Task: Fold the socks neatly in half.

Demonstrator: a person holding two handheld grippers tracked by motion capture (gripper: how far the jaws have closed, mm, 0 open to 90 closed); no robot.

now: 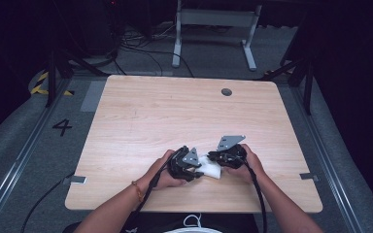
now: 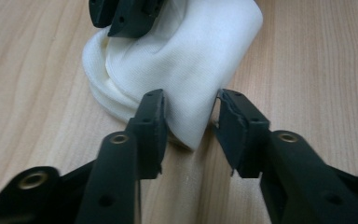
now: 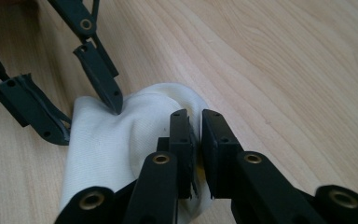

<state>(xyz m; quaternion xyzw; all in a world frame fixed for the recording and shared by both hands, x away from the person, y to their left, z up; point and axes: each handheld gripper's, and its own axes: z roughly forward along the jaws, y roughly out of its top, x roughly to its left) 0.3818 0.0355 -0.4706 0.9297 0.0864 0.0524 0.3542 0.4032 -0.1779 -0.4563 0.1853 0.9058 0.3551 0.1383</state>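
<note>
Cloth sits bunched near the table's front edge, pinched at one end by the right gripper, jaws nearly closed on a fold. Left gripper straddles the other corner, jaws half open, apparently not yet pressing. Best to close squarely on that corner before pulling apart

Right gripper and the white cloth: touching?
Touching. In the right gripper view, the right gripper has its jaws nearly together with a fold of the white cloth pinched between the pads.
</note>
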